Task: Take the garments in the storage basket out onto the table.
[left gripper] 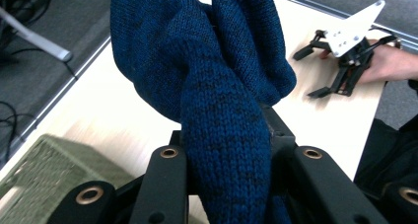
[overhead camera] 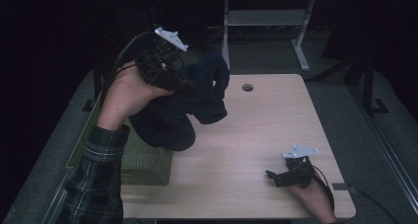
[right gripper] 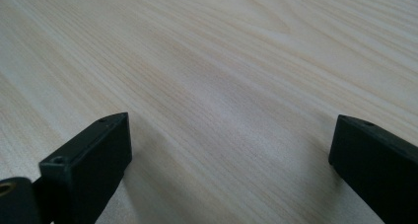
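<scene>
Dim room, pale wooden worktop (overhead camera: 276, 120). Above its left side hung the blue knitted sweater (left gripper: 207, 71), soft, light and floppy, I judged, best taken by a thick fold. My left tongs (overhead camera: 185, 86) clenched one such bunch, raised high over the green basket (overhead camera: 143, 165). My right tongs (overhead camera: 276, 177) rested released on the wood.

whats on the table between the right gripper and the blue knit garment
Nothing: bare table between right gripper and blue knit garment, seen in the high view.
</scene>
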Tool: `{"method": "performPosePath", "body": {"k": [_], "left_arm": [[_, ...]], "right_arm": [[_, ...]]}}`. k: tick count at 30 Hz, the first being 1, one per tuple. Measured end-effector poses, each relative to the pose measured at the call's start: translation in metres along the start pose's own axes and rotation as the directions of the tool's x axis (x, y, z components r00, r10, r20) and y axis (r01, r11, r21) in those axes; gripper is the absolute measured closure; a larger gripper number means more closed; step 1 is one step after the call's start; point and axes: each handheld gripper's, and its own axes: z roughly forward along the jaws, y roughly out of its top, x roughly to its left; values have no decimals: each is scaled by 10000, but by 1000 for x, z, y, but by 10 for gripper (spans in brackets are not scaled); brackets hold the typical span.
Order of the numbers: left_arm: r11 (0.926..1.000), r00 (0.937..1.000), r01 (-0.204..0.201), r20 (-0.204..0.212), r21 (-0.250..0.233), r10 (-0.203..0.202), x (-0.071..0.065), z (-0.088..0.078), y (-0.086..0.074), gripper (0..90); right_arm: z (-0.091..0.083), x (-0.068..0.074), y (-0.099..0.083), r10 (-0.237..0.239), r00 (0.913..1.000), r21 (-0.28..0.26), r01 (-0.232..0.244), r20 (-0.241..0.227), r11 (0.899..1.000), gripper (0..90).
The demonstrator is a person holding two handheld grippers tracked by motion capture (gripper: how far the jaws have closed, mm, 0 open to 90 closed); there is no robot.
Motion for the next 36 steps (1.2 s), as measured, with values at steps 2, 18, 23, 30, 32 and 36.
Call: {"method": "performPosePath", "body": {"k": [2, 18, 23, 30, 32, 36], "left_arm": [[10000, 9999, -64, 130, -32, 65, -3, 6, 4, 695], [9989, 9941, -381, 1006, -265, 406, -25, 52, 29, 694], [9989, 9916, -391, 1226, -252, 419, -31, 69, 34, 694], [9985, 9868, -486, 1538, -236, 516, -41, 95, 40, 694], [9985, 9861, -474, 1583, -262, 509, -44, 103, 41, 694], [9990, 9843, -390, 1716, -220, 422, -51, 120, 42, 694]], "right_arm": [[0, 0, 0, -2, 10000, 6, 2, 12, 10000, 23], [0, 0, 0, -6, 10000, -12, 6, 5, 10000, 23], [0, 0, 0, -13, 10000, -30, 13, 15, 10000, 23], [0, 0, 0, -19, 10000, -29, 19, 10, 10000, 23], [0, 0, 0, -19, 10000, -28, 19, 9, 10000, 23], [0, 0, 0, -6, 10000, -28, 6, 10, 10000, 23]]}}
